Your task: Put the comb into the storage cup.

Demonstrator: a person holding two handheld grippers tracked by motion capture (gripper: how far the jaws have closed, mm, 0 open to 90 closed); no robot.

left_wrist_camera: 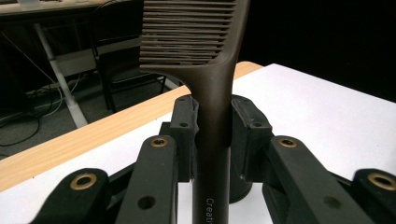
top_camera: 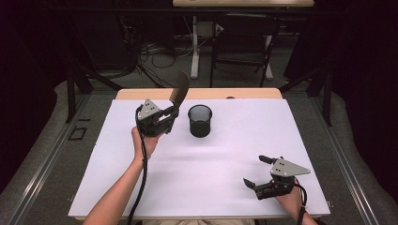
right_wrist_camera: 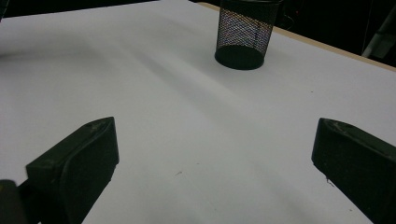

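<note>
A dark comb (top_camera: 180, 89) is clamped by its handle in the left gripper (top_camera: 170, 114), teeth raised above the white table (top_camera: 234, 154). Just to the right stands a black mesh cup (top_camera: 200, 120). The right gripper (top_camera: 256, 171) is held with jaws spread wide, nothing between them.

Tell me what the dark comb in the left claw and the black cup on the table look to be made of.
Dark brown wide-toothed comb: likely moulded plastic, matte; its teeth and handle form one smooth piece with pale printed lettering on the handle. Black cylindrical mesh cup: probably painted wire mesh, since the white table shows through its fine grid wall, with a solid rim and base. The left claw clamps the comb's handle.
</note>
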